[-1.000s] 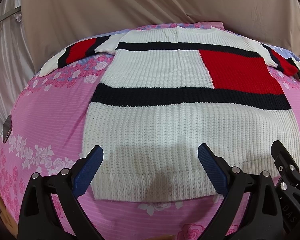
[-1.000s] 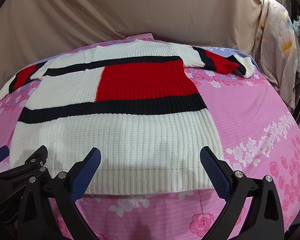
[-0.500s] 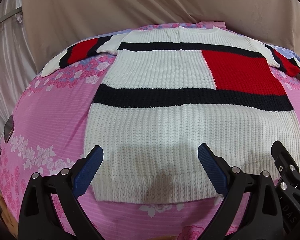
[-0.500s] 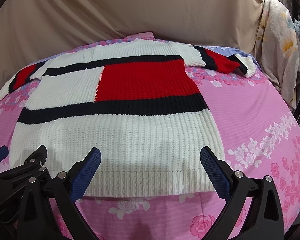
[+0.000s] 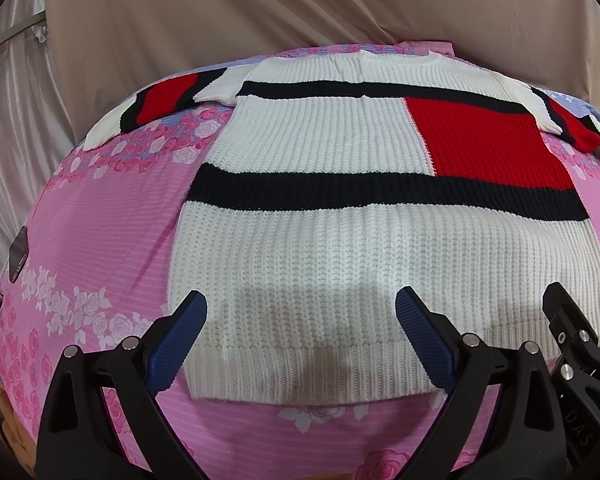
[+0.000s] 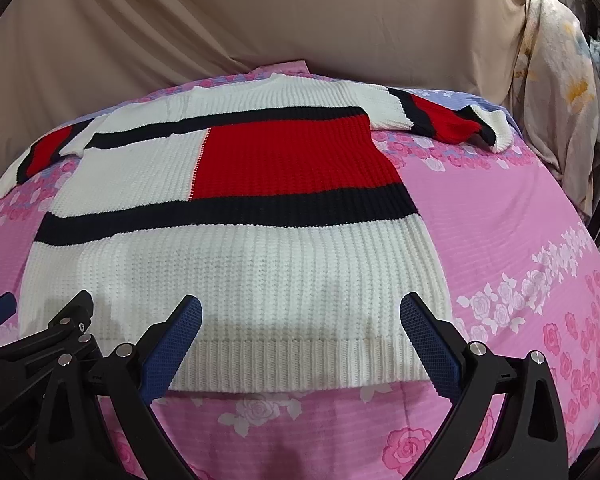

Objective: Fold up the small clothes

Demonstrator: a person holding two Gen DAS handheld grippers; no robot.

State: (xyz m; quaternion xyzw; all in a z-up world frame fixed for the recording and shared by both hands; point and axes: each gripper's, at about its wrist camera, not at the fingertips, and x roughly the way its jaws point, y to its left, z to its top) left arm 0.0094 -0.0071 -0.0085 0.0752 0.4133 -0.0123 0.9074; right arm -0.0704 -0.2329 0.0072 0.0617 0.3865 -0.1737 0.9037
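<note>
A white knit sweater [image 5: 340, 248] with black bands and a red block lies flat, front up, on the pink floral bedsheet [image 5: 100, 232]; it also shows in the right wrist view [image 6: 260, 264]. Both sleeves spread out sideways at the far end. My left gripper [image 5: 300, 340] is open and empty, hovering just above the hem's left part. My right gripper [image 6: 300, 340] is open and empty above the hem's right part. The right gripper's body [image 5: 572, 344] shows at the right edge of the left wrist view, and the left gripper's body [image 6: 60, 340] shows at the left of the right wrist view.
A beige cloth backdrop [image 5: 300, 12] hangs behind the bed. A floral fabric [image 6: 556, 92] hangs at the far right. A dark phone-like object [image 5: 18, 252] lies on the sheet at the left edge. Bare sheet lies on both sides of the sweater.
Both views have drifted slightly, with the sweater sitting a little lower and nearer in frame. Both grippers stay open and the sweater has not moved.
</note>
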